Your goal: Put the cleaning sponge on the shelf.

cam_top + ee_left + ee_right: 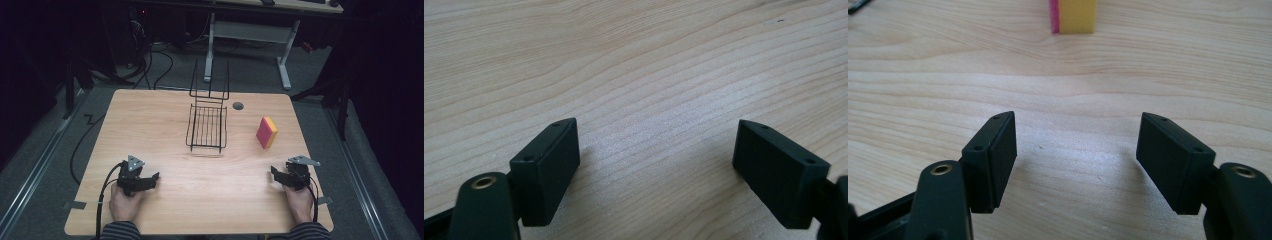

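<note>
Right tool (278,173) nearer the sponge (266,132)
Both tools gape empty; sponge stands ahead toward the surface's right edge, seemingly on edge; left tool (151,179) farther.

My wooden table (200,175) carries a black wire rack (207,127) near its far middle, and a pink-and-yellow sponge (266,132) stands on edge well to its right (a round grommet hole (238,106) sits between them, farther back).
</note>
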